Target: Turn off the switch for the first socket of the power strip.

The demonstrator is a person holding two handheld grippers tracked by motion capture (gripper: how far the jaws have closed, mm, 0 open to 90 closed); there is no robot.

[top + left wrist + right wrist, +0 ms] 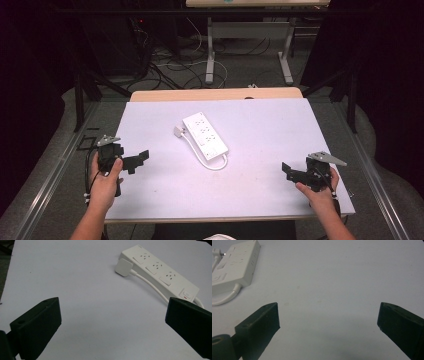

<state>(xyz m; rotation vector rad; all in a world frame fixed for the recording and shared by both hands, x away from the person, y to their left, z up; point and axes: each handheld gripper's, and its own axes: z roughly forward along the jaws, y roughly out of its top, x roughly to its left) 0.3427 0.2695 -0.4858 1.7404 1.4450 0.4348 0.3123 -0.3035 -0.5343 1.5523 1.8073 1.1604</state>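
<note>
High view first: the left tongs (141, 158) sit near the power strip (205, 135), off its left side and a little toward the person, held in the left hand (106, 182) low over the desk (260, 190). Their jaws stand wide apart and hold nothing. The right tongs (289, 170) are farther from the power strip, well off its right side and nearer the person, gripped by the right hand (320, 192); their jaws too are spread wide with nothing between them. Both tongs point inward, toward the power strip.

From the left gripper view, the two black jaws rise at the bottom corners with bare desk between them, and the power strip (160, 271) lies beyond the right-hand jaw, running away at a slant. It shows three rows of sockets and a switch (187, 294) at its near end. Its white plug (124, 267) lies flat just beside the strip's far end, and the cord (150, 285) runs along the strip's side.

From the right gripper view, the power strip (235, 265) lies up and left of the open jaws, apart from them, its cord (227, 298) curving out from the near end.

The power strip rests flat on the desk's white surface, about midway across it and slightly toward the far edge, touched by neither tongs.
</note>
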